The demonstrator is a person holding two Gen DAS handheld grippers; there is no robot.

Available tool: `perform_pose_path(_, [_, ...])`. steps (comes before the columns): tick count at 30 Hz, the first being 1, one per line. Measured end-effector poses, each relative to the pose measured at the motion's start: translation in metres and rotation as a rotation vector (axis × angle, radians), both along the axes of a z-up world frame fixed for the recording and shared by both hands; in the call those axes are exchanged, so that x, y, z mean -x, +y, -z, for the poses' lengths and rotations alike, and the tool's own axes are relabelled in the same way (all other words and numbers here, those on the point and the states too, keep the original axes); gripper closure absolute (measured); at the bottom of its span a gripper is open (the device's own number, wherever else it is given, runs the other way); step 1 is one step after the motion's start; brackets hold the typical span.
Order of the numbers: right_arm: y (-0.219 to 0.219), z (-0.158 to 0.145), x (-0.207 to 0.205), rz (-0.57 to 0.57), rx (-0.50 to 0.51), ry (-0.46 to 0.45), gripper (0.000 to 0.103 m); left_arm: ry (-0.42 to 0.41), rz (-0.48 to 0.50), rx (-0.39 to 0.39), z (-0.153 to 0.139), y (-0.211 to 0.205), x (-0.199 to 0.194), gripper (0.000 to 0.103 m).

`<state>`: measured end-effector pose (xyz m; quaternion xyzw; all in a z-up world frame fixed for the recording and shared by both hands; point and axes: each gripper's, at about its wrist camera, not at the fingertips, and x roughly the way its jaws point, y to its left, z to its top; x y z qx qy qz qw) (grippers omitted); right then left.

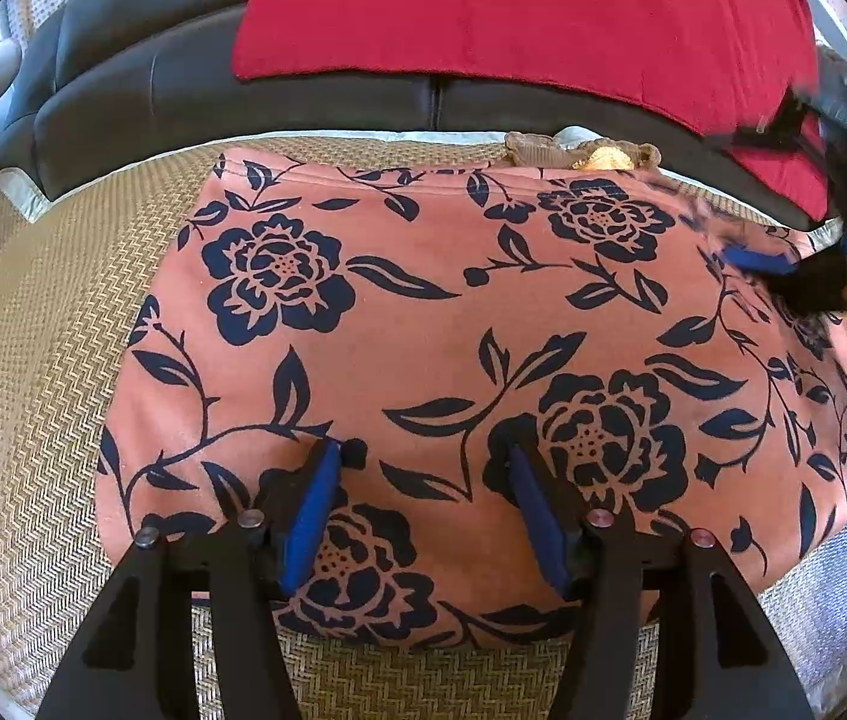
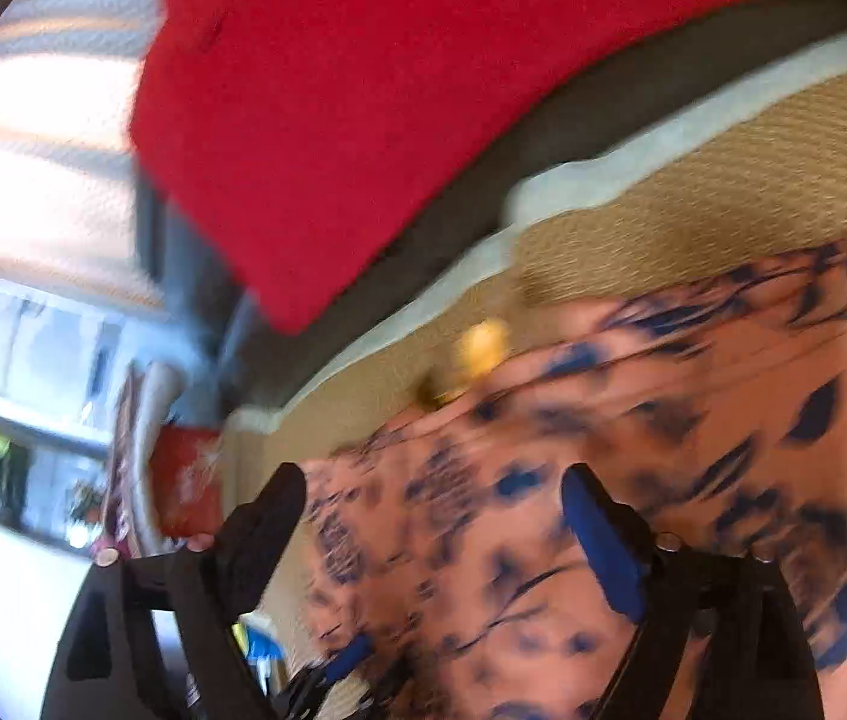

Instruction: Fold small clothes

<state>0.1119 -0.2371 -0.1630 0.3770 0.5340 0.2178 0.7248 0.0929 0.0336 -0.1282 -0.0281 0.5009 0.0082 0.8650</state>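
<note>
Across the woven mat point(image 1: 33, 360), in front of a dark sofa point(image 1: 183, 96) draped with a red cloth point(image 1: 513, 18), the floral garment point(image 1: 423, 312) lies flat, its long axis running left to right. Its near hem sits right under the left gripper point(image 1: 423, 462), whose 2 fingers stand apart over the fabric, clamping nothing. By my reading, this hand is nearer for lifting that hem. At the garment's right edge, the right gripper point(image 2: 432, 501) is blurred, fingers wide apart above the cloth, nothing gripped. A small tan item point(image 1: 579, 153) peeks behind.
</note>
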Motion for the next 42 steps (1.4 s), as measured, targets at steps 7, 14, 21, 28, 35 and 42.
perform_pose_path(7, [-0.045,-0.036,0.067,0.073,-0.102,-0.119,0.014,0.000,-0.002,0.001,-0.006,0.000,0.009,0.043])
perform_pose_path(14, [-0.101,-0.019,0.207,0.216,-0.152,-0.111,0.013,-0.050,0.014,0.036,-0.028,-0.011,0.016,0.043])
perform_pose_path(21, [-0.138,0.015,0.256,0.392,-0.193,-0.042,0.013,-0.079,0.135,0.048,-0.040,-0.062,0.008,0.043])
perform_pose_path(28, [-0.155,0.015,0.228,0.428,-0.147,-0.064,0.016,-0.043,0.191,-0.005,-0.018,-0.089,-0.003,0.040])
perform_pose_path(35, [-0.138,-0.009,0.221,0.343,0.066,-0.109,0.093,-0.095,0.186,-0.020,-0.041,-0.085,0.003,0.039])
perform_pose_path(42, [-0.164,0.001,0.233,0.352,0.026,-0.054,0.053,-0.065,0.233,-0.099,-0.016,-0.104,0.004,0.034])
